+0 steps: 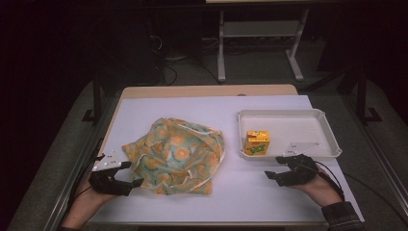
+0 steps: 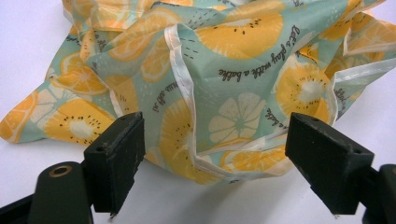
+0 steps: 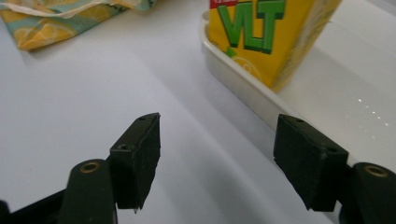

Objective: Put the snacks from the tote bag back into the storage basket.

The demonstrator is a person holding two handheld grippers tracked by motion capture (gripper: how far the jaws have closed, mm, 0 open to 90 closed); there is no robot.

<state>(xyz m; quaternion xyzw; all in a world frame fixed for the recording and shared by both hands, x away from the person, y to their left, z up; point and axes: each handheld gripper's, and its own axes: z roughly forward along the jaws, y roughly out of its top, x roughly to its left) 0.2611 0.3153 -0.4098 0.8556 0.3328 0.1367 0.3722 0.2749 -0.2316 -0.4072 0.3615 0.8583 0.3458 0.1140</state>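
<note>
Both grippers gape, empty: left gripper (image 1: 131,173) at the crumpled, teal, orange-slice-printed cloth bag (image 1: 179,154), table's seven o'clock; right gripper (image 1: 275,167) beside the yellow juice carton (image 1: 256,143), upright in the white tray (image 1: 288,115), four o'clock.

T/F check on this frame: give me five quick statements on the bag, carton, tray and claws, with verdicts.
1. The yellow juice carton stands in the white tray. True.
2. The citrus-print bag lies in the tray. False: it lies crumpled on the table, left of the tray.
3. The left claw is open at the bag's edge. True.
4. The right claw holds the carton. False: its jaws are open and empty.
5. The carton lies flat. False: it stands upright.
</note>
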